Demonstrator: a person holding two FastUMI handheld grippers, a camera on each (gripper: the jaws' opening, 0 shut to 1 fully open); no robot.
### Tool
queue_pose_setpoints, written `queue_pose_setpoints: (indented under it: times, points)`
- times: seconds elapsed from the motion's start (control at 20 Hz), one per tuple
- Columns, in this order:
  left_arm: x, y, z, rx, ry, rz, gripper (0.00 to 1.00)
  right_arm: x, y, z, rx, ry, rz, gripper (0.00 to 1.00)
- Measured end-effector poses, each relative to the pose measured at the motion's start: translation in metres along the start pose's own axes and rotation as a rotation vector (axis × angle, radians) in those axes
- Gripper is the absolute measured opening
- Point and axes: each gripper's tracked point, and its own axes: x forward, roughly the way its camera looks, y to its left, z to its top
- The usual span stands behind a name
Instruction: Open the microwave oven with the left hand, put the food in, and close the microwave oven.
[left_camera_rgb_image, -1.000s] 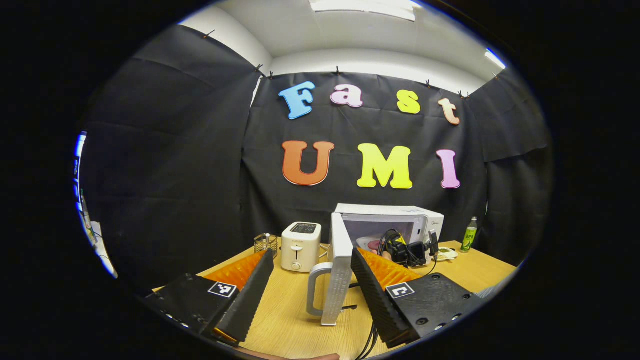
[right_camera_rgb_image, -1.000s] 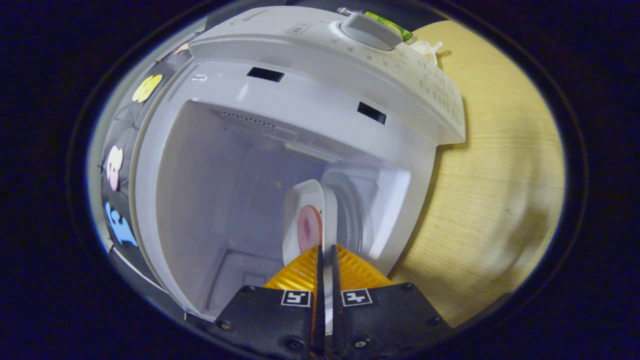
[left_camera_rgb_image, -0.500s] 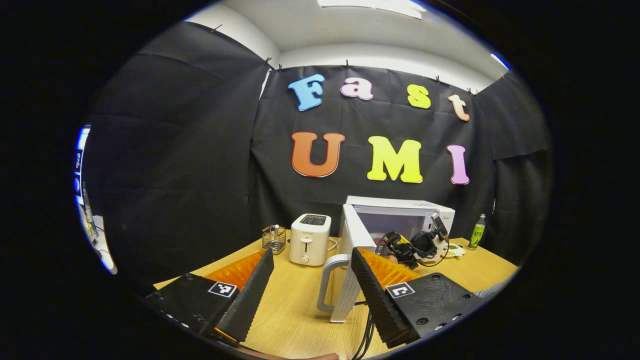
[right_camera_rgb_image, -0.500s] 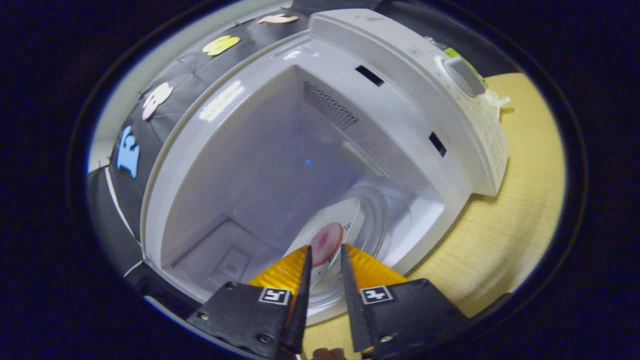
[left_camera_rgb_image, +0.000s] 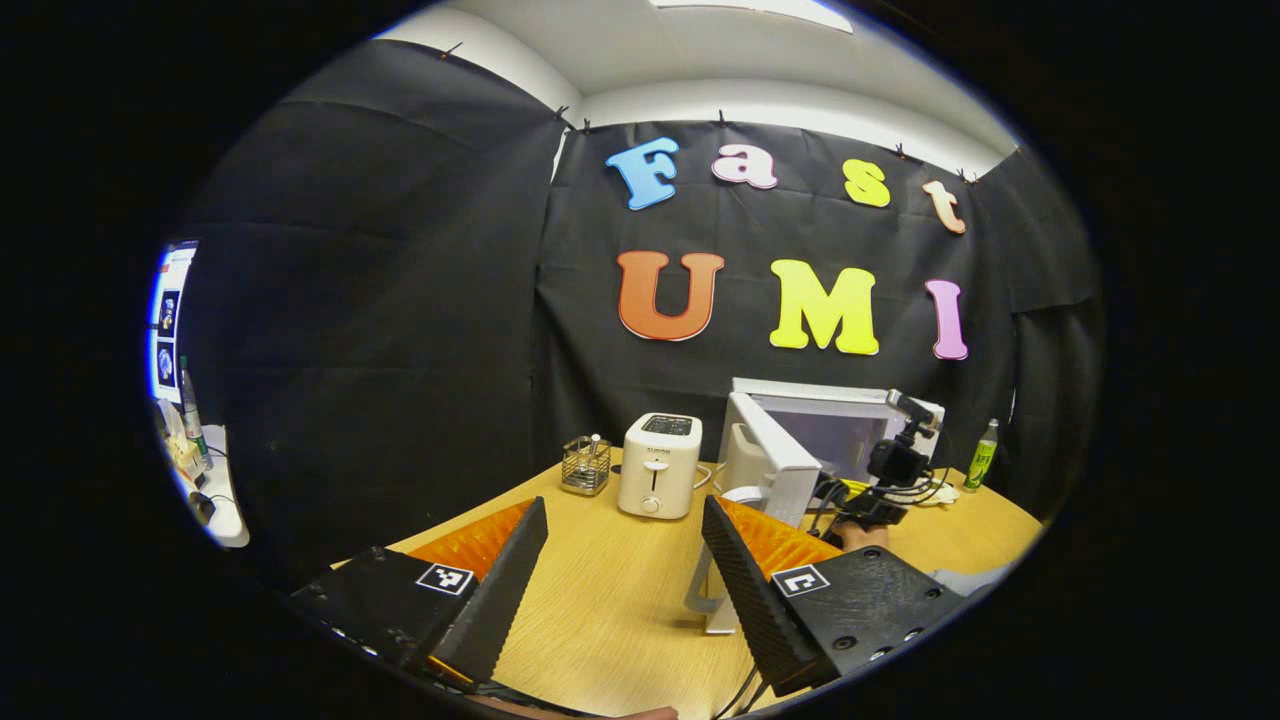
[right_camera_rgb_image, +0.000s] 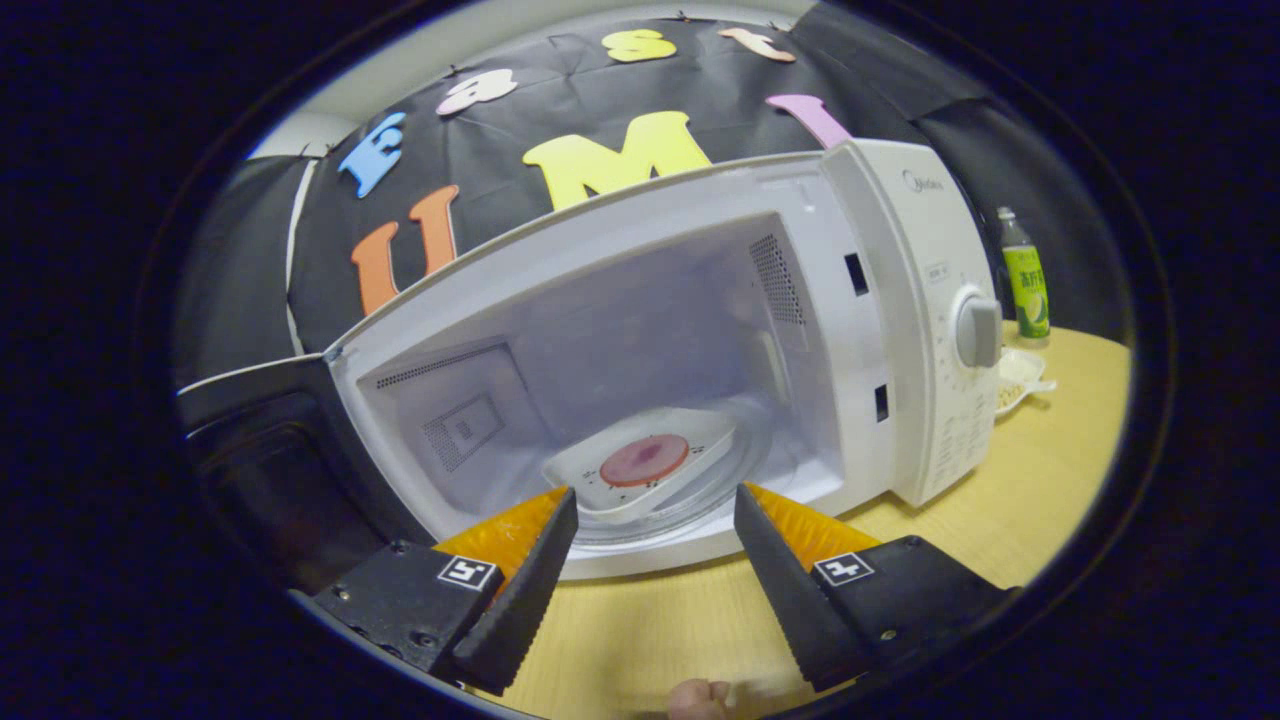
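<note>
White microwave (right_camera_rgb_image: 700, 340) sits on the wooden table (right_camera_rgb_image: 1040, 470) with its door (left_camera_rgb_image: 775, 460) swung out, cavity exposed. Food (right_camera_rgb_image: 645, 460), a pinkish round slice on a white plate (right_camera_rgb_image: 690, 445), lies on the turntable inside the cavity, near the front lip. Right gripper (right_camera_rgb_image: 650, 545) is just outside the opening, fingers spread wide, nothing between them, so the food looks placed; closing the door is what's left. Left gripper (left_camera_rgb_image: 625, 565) also has fingers apart and empty, well short of the door, which shows edge-on past its right finger, with the handle (left_camera_rgb_image: 705, 570) partly hidden behind that finger. Risks, as I judge them: the plate looks close to the front edge, so if it overhangs, the door could hit it or fail to latch; the right gripper and its trailing cable (left_camera_rgb_image: 880, 490) are in the door's swing path, so closing before it's clear would trap them; pushing the door off-centre or hard could slide the whole microwave on the table. View differences: the right gripper view gives the cavity interior, the plate, the control dial (right_camera_rgb_image: 978, 332) and a green bottle (right_camera_rgb_image: 1025, 280) beside the microwave; the left gripper view gives the door from outside, a toaster (left_camera_rgb_image: 658, 465), a small wire rack (left_camera_rgb_image: 586, 465), and the right gripper seen from afar in front of the opening.
</note>
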Motion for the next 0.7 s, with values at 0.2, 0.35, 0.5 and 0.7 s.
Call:
queue_pose_setpoints:
  times: [0.2, 0.35, 0.5, 0.7]
  points:
    - [0.006, 0.018, -0.014, -0.015, 0.033, 0.013, 0.79, -0.03, -0.014, 0.014, -0.066, 0.017, 0.044, 0.9]
    - [0.012, 0.017, -0.015, -0.017, 0.023, -0.031, 0.74, -0.054, -0.036, 0.041, -0.11, -0.025, 0.047, 1.0]
    - [0.026, 0.018, -0.015, -0.026, 0.001, -0.066, 0.87, -0.086, -0.061, 0.063, -0.145, -0.027, 0.048, 0.9]
    - [0.048, 0.026, -0.013, 0.036, -0.043, -0.04, 0.51, -0.144, -0.087, 0.12, -0.196, -0.101, 0.08, 0.91]
